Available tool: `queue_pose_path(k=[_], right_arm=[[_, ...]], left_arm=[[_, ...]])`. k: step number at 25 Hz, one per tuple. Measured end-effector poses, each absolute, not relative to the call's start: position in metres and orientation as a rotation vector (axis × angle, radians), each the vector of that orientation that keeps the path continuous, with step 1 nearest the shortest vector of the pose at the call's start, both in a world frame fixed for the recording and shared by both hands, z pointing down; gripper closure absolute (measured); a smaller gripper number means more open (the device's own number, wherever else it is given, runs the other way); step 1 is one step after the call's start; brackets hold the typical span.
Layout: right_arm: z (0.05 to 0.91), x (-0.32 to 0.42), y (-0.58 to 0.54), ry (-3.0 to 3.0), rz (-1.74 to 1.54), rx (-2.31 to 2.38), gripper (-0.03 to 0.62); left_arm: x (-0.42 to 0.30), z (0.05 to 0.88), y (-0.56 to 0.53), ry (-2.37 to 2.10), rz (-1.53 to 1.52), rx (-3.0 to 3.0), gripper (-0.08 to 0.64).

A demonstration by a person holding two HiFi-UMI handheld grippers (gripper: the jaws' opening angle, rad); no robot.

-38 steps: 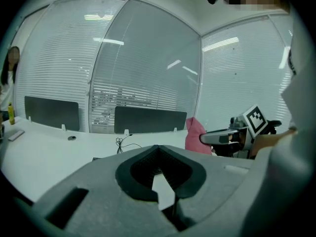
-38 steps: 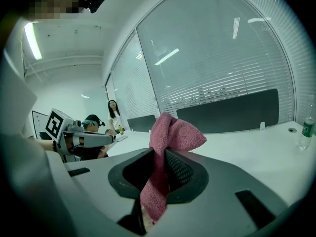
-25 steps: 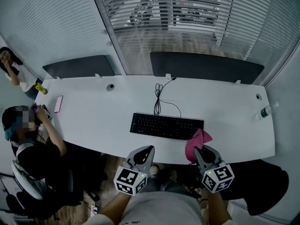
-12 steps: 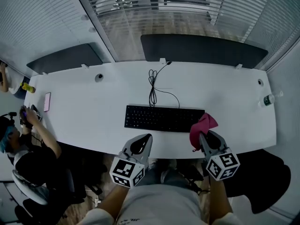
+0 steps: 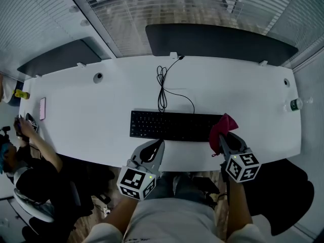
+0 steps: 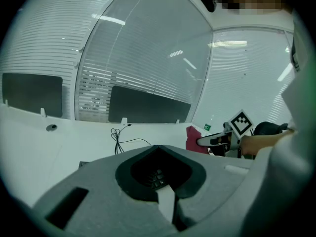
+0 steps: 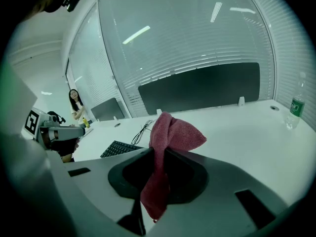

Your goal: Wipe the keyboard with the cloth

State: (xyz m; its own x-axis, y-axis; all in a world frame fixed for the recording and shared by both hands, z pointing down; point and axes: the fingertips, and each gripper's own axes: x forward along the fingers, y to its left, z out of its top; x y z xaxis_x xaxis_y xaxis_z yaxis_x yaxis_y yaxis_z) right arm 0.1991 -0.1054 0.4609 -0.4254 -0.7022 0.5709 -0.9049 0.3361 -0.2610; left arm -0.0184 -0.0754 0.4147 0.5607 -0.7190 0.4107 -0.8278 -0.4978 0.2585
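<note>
A black keyboard (image 5: 172,126) lies on the white desk (image 5: 101,120), its cable (image 5: 163,87) running back to the far edge. My right gripper (image 5: 223,137) is shut on a red cloth (image 5: 221,127), which sticks up from its jaws (image 7: 170,135) and hangs over the keyboard's right end. My left gripper (image 5: 158,147) is shut with nothing in it, near the desk's front edge just before the keyboard's middle. In the left gripper view the cloth (image 6: 193,138) and right gripper show at the right. The keyboard (image 7: 121,148) shows left of the cloth in the right gripper view.
A water bottle (image 5: 294,105) stands at the desk's right end. A phone (image 5: 42,108) and a yellow bottle (image 5: 21,93) lie at the left end, where a seated person (image 5: 25,161) is. Dark panels (image 5: 217,42) and window blinds back the desk.
Both grippers have moved forward toward the desk. The red cloth in the right gripper has gone from beside the keyboard's right front corner to over its right end.
</note>
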Motion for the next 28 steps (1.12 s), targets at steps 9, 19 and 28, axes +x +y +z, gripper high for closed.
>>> queue_pose_path(k=[9, 19, 28], right_arm=[[0.524, 0.221, -0.123, -2.08, 0.919, 1.406, 0.529], [0.542, 0.222, -0.136, -2.039, 0.96, 1.36, 0.529], [0.552, 0.194, -0.144, -2.04, 0.957, 1.277, 0.529]], left_arm=[[-0.015, 0.446, -0.079, -1.206, 0.384, 2.33, 0.549], [-0.017, 0.464, -0.077, -1.2, 0.397, 2.296, 0.549], [-0.025, 0.467, -0.077, -1.217, 0.387, 2.282, 0.549]])
